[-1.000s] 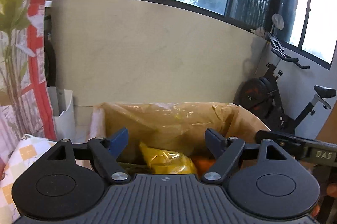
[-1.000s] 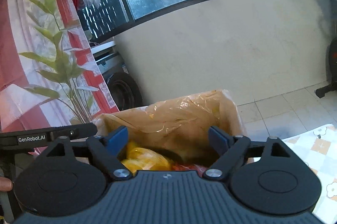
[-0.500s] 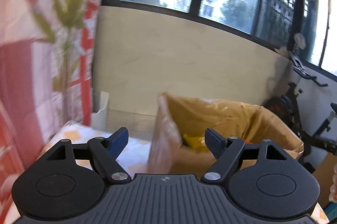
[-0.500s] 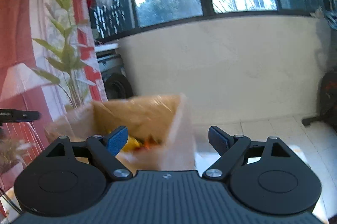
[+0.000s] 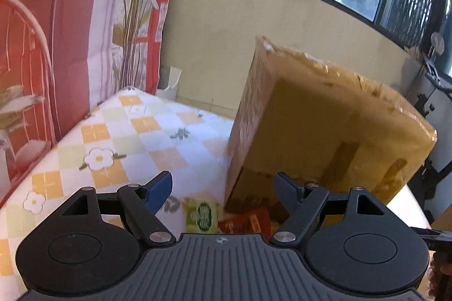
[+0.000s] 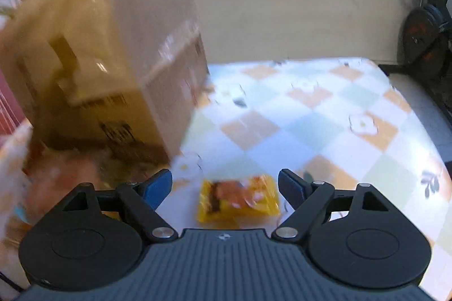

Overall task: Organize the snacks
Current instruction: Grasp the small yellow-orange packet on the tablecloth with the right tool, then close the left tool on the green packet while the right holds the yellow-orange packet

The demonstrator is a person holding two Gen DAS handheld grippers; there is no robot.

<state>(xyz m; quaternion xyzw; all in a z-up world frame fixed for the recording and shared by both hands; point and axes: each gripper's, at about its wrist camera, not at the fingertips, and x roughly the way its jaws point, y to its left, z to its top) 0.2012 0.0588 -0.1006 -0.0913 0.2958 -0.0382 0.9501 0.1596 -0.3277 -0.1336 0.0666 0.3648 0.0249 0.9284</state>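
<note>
One cardboard box (image 5: 325,131) is seen, tipped over so that its taped bottom faces the cameras, resting on the checked floral tablecloth (image 5: 135,137). In the left wrist view two snack packets are counted at the near foot of the box: one pale yellow packet with a green label (image 5: 201,216) and one red packet (image 5: 248,220) just to its right, partly under the box edge. In the right wrist view one yellow-orange snack packet (image 6: 238,197) is seen lying flat on the cloth, right of the box (image 6: 113,52) and apart from it; a blurred orange heap lies at the box's near left and cannot be counted.

Two grippers are counted. The left gripper (image 5: 224,188) is held with its jaws wide apart and nothing pressed between them. The right gripper (image 6: 225,186) is also spread wide; its jaws have just been closing slightly, with the yellow-orange packet seen between the tips but not touched.

A second ago the box was upright with the snacks inside; now it is overturned and packets are spilled on the cloth. Both cameras are lower and pointed down more.
</note>
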